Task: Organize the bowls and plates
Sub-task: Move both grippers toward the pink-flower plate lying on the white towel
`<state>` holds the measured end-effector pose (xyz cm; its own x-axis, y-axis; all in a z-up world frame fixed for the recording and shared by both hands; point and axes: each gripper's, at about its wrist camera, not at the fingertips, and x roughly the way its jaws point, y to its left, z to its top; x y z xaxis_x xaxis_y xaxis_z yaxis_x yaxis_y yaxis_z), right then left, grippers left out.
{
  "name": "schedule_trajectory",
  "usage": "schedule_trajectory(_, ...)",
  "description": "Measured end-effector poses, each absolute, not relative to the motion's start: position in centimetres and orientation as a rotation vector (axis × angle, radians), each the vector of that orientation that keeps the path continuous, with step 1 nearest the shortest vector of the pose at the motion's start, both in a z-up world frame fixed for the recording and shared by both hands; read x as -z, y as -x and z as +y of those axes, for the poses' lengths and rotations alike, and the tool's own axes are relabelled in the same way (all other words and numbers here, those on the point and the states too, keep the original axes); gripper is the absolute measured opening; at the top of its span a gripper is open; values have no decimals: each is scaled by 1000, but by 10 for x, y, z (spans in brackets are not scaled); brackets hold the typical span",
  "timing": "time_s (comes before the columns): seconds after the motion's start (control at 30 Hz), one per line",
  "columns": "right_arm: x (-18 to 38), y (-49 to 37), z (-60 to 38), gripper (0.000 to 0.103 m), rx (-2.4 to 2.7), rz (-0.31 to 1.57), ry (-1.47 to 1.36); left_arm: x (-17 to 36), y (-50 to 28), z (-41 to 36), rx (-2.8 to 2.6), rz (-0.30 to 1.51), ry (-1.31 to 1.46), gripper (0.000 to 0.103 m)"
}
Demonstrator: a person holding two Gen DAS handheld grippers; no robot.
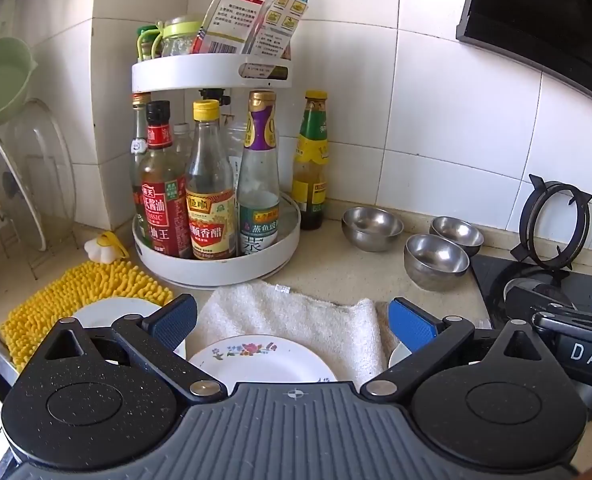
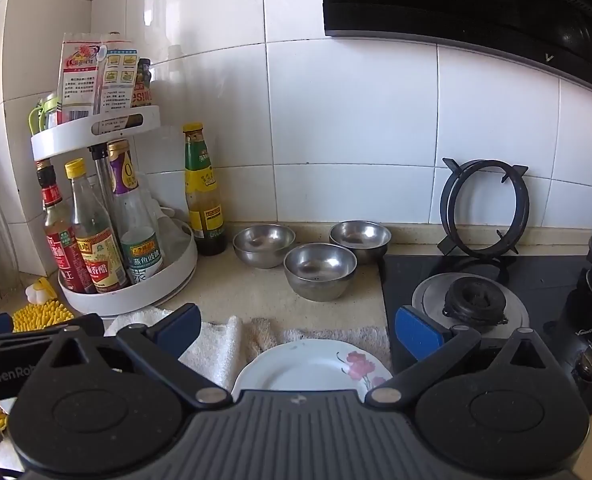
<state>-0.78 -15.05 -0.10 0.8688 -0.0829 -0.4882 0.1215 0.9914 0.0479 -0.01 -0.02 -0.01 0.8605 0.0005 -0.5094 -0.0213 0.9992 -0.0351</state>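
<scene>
In the left wrist view my left gripper (image 1: 294,322) stands open over a white towel (image 1: 296,308). Just below its fingers lies a white plate with small coloured flowers (image 1: 264,360). A plain white plate (image 1: 108,310) rests on the yellow mat to the left, and the rim of another plate (image 1: 399,354) shows to the right. In the right wrist view my right gripper (image 2: 299,330) is open above a plate with pink flowers (image 2: 311,368). Three steel bowls (image 2: 319,270) (image 2: 264,244) (image 2: 359,238) sit upright on the counter behind, apart from both grippers.
A two-tier white bottle rack (image 1: 216,264) fills the back left corner, with a green-capped sauce bottle (image 1: 311,160) beside it. The gas hob (image 2: 471,300) lies to the right, and a pan support (image 2: 483,208) leans on the wall. Glass lids (image 1: 28,184) stand far left.
</scene>
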Motion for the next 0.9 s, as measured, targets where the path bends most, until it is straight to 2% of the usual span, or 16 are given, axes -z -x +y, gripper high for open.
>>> schedule_trajectory(0.9, 9, 15, -164, 103, 149, 540, -91, 11, 6, -14, 2, 538, -5, 103)
